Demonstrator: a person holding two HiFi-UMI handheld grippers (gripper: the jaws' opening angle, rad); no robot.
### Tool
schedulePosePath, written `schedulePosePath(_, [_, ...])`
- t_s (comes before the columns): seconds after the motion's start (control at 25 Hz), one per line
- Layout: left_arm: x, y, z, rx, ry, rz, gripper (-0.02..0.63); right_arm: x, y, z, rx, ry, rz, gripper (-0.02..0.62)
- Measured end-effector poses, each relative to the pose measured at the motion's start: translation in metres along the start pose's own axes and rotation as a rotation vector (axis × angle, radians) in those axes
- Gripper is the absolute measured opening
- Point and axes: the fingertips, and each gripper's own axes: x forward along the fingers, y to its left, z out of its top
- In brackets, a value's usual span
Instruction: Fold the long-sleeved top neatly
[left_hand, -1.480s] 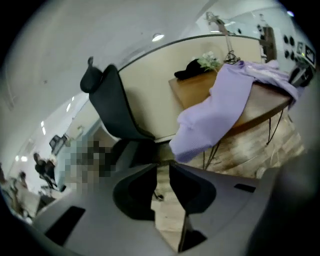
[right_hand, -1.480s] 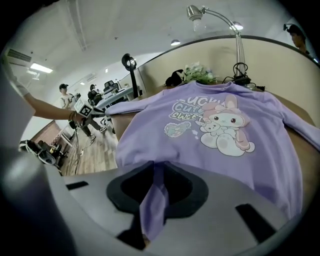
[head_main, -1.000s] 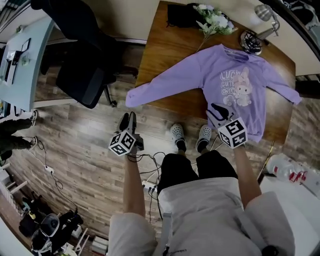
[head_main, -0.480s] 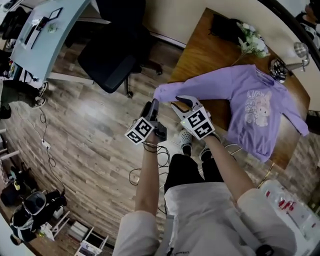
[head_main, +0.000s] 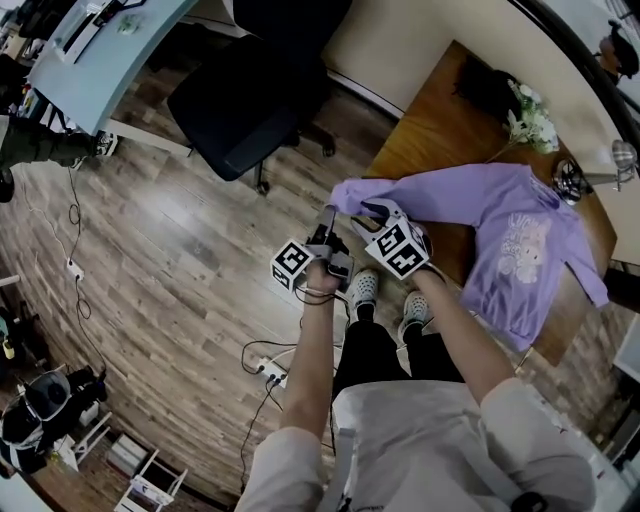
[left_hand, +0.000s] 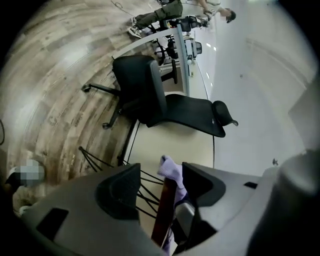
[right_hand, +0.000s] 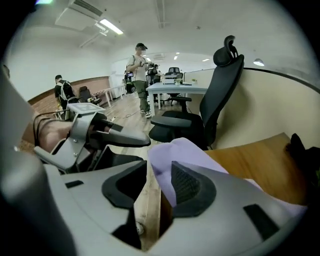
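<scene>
**Left claw (left_hand: 160, 173) and right claw (right_hand: 157, 175) both released at the sleeve's end**

The left claw's jaws stand wide and have just been opening. The purple cuff (left_hand: 169, 170) shows in the gap between them, close to the right-hand jaw, but neither pad presses on it. The right claw's jaws have also just been opening. Purple cloth and the edge of the tabletop (head_main: 440, 130) lie between them, with the cloth resting against one ribbed pad and the other pad clear of it, so it grips nothing.

In the head view the two claws sit side by side at the tabletop's near corner. The cuff is at about 12 o'clock from the left claw and about 10 o'clock from the right, just beyond both tips. The left claw looks slightly nearer the very end of the cuff.

From the cuff the sleeve (head_main: 430, 185) runs along a 9-to-3 line across the wood, out to the body of the long-sleeved top (head_main: 525, 240). The top lies spread flat and still unfolded. Any fold of this sleeve would likely carry the cuff toward 3 o'clock, along that axis.

Farther off, at 11 o'clock, a black office chair (head_main: 250, 110) stands on the floor, well apart from the work.
</scene>
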Motion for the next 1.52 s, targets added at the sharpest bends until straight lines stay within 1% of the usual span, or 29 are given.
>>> schedulePosePath(0.12, [0.009,0.002,-0.004,-0.093,-0.007,-0.05,0.261,-0.002,-0.005,0.003,0.08,-0.032,0.008,0.146])
schedulePosePath(0.2, [0.016,0.001,-0.005,-0.152,-0.006,-0.096,0.262,-0.001,-0.008,0.004,0.093,-0.045,0.009,0.137])
schedulePosePath(0.28, [0.021,0.001,-0.004,-0.181,-0.012,-0.118,0.262,0.0,-0.008,0.003,0.088,-0.048,0.007,0.137])
schedulePosePath(0.32, [0.021,0.001,-0.002,-0.175,-0.026,-0.111,0.245,0.001,-0.008,0.003,0.088,-0.05,0.005,0.138])
schedulePosePath(0.36, [0.019,0.0,0.001,-0.155,-0.047,-0.096,0.131,0.0,-0.008,0.003,0.09,-0.05,0.002,0.138])
schedulePosePath(0.4, [0.017,-0.004,0.005,-0.122,-0.067,-0.082,0.053,0.0,-0.008,0.003,0.096,-0.048,-0.001,0.137])
schedulePosePath(0.52, [0.009,-0.026,0.012,0.014,-0.084,-0.077,0.037,0.0,-0.006,0.004,0.097,-0.038,-0.007,0.133])
schedulePosePath(0.64, [0.002,-0.057,0.016,0.19,-0.071,-0.074,0.034,-0.001,-0.001,0.007,0.064,-0.026,-0.032,0.144])
schedulePosePath(0.68, [-0.001,-0.07,0.016,0.254,-0.074,-0.073,0.034,-0.004,0.0,0.014,0.039,-0.044,-0.05,0.15])
schedulePosePath(0.8, [-0.008,-0.109,0.006,0.451,-0.082,-0.085,0.034,-0.026,0.002,0.039,-0.058,-0.15,-0.107,0.155])
schedulePosePath(0.88, [-0.011,-0.13,-0.007,0.568,-0.066,-0.085,0.034,-0.043,0.003,0.05,-0.152,-0.191,-0.142,0.167])
schedulePosePath(1.0, [-0.015,-0.157,-0.027,0.746,-0.028,-0.06,0.034,-0.064,0.003,0.061,-0.303,-0.192,-0.197,0.193])
schedulePosePath(1.08, [-0.015,-0.175,-0.041,0.849,0.001,-0.049,0.034,-0.079,-0.001,0.068,-0.379,-0.195,-0.254,0.199])
schedulePosePath(1.16, [-0.014,-0.19,-0.053,0.93,0.007,-0.037,0.034,-0.097,-0.006,0.074,-0.43,-0.215,-0.317,0.217])
schedulePosePath(1.24, [-0.013,-0.203,-0.066,0.98,0.009,-0.038,0.034,-0.114,-0.011,0.077,-0.447,-0.237,-0.357,0.249])
schedulePosePath(1.32, [-0.013,-0.215,-0.084,1.022,0.031,-0.054,0.034,-0.126,-0.014,0.078,-0.437,-0.253,-0.358,0.256])
schedulePosePath(1.36, [-0.013,-0.221,-0.095,1.043,0.054,-0.068,0.034,-0.132,-0.016,0.078,-0.427,-0.26,-0.354,0.254])
schedulePosePath(1.4, [-0.013,-0.226,-0.105,1.064,0.082,-0.082,0.034,-0.138,-0.017,0.08,-0.418,-0.268,-0.353,0.24])
schedulePosePath(1.48, [-0.016,-0.237,-0.118,1.12,0.119,-0.093,0.034,-0.148,-0.02,0.086,-0.396,-0.289,-0.36,0.181])
schedulePosePath(1.52, [-0.017,-0.242,-0.123,1.151,0.126,-0.094,0.034,-0.154,-0.023,0.088,-0.376,-0.301,-0.366,0.116])
